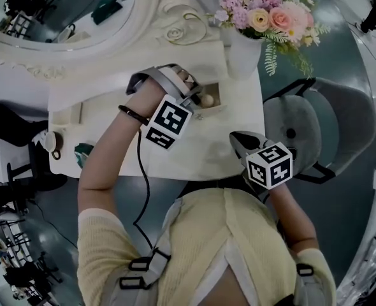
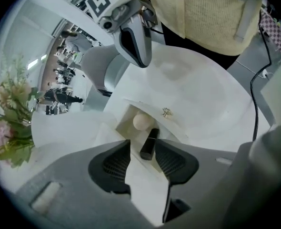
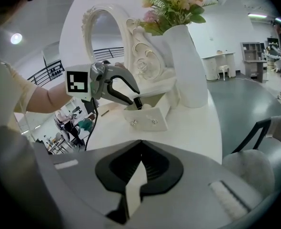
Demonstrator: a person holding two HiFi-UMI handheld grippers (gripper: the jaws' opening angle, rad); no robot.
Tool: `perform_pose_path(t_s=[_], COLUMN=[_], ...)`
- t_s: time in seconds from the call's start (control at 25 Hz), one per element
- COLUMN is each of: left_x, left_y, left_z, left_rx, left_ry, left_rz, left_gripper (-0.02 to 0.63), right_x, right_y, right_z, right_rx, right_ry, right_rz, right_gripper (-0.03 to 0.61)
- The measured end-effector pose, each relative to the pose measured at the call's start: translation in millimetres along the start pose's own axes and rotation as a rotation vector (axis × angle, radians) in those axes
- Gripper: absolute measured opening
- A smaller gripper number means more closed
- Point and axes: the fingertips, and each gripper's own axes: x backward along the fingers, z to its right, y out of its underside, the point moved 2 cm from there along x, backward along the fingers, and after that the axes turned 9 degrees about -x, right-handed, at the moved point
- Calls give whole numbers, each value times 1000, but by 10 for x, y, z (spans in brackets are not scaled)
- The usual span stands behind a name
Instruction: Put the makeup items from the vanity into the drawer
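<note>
Mid-frame in the left gripper view, one open drawer point(image 2: 125, 114) holds two items: a black lipstick point(image 2: 150, 139) and a pale round sponge point(image 2: 141, 122). The left gripper point(image 2: 143, 144) has its jaws apart astride the lipstick, gripping nothing. The right gripper point(image 3: 139, 145) is closed and empty.

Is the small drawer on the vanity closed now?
No, the drawer stands pulled out, and a black cosmetic tube and a round beige sponge show inside it.
</note>
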Motion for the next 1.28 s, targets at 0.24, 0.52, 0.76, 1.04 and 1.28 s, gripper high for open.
perform_pose_path(t_s=[0.24,0.52,0.76,1.04,1.28], left_x=[136,336,547,790,923], left_y=[-57,-59,14,51,98], left_z=[-9,-30,-20,77,255], left_rx=[152,436,734,1072,1348], left_ry=[-63,-197,-355,-543,-689], left_rz=[35,113,207,367,459], left_gripper=[169,166,137,123,123], right_x=[-43,-79,-113,-140,-151], right_y=[-40,-72,-103,-141,-178], right_z=[-44,-70,-115,-179,-207], right_rx=[20,33,47,64,78], right_ry=[-16,-26,-40,-57,-65], right_rz=[-6,-16,-19,-22,-22], right_gripper=[2,2,2,2,2])
